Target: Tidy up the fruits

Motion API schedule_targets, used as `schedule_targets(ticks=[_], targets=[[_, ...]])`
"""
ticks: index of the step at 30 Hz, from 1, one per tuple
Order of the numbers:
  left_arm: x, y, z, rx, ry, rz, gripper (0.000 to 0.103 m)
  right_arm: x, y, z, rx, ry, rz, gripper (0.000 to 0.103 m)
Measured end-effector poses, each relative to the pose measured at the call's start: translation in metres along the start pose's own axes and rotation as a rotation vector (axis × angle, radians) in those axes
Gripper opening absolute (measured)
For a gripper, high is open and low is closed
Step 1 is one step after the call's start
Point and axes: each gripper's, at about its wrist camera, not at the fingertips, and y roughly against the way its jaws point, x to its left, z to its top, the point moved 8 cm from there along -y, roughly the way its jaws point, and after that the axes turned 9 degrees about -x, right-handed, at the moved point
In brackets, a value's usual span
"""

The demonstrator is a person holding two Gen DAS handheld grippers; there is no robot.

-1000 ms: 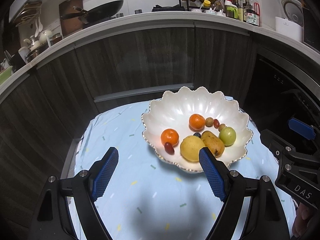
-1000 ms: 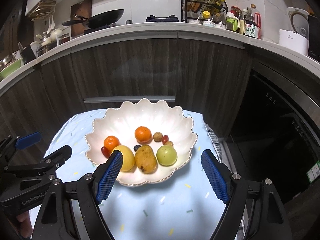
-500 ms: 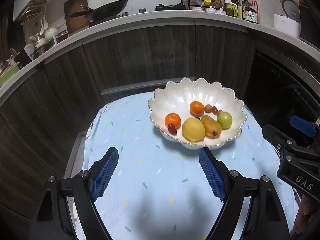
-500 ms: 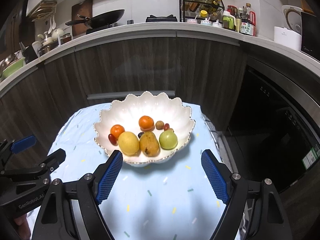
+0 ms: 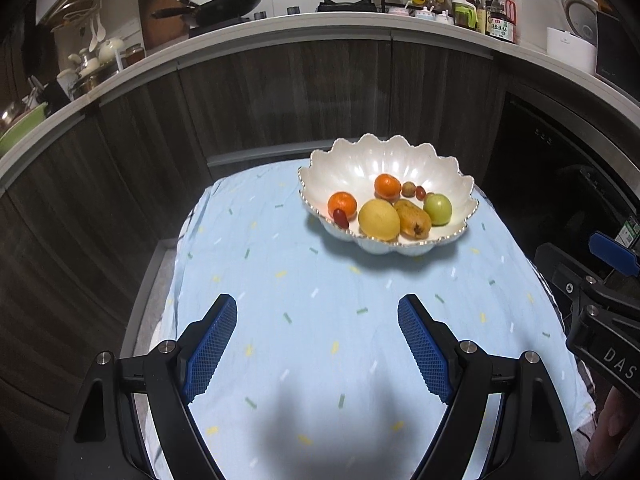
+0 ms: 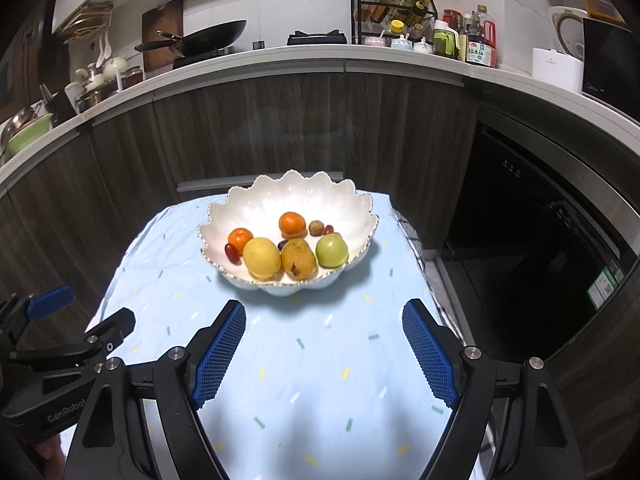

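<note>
Dark wood kitchen cabinets back a table under a pale blue speckled cloth [image 5: 304,280], where a white scalloped ceramic bowl [image 6: 240,216] holds 2 oranges, a yellow round fruit [image 6: 262,258], a green apple [image 6: 331,251] and small dark fruits partly hidden behind them. An oblong brown-spotted mango [image 6: 298,258] lies with its long axis running toward the cameras. Both the left gripper [image 5: 318,344] and right gripper [image 6: 324,350] have fingers spread and empty, and the bowl looks farther off than a second ago.

fruits [image 6: 288,246] in bowl [image 6: 292,196] on table's [image 6: 320,360] far end, below counter [image 6: 280,58]
</note>
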Motion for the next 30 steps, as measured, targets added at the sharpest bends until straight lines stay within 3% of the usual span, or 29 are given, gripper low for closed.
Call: schedule_targets(ticks=[23, 30], targets=[[0.024, 0.078, -0.024, -0.018, 0.078, 0.065, 0.086, 0.013, 0.071, -0.009, 0.015, -0.003, 0.018, 0.081], [0.032, 0.094, -0.030, -0.012, 0.068, 0.096, 0.086, 0.012, 0.091, -0.008, -0.016, 0.039, -0.029, 0.081]])
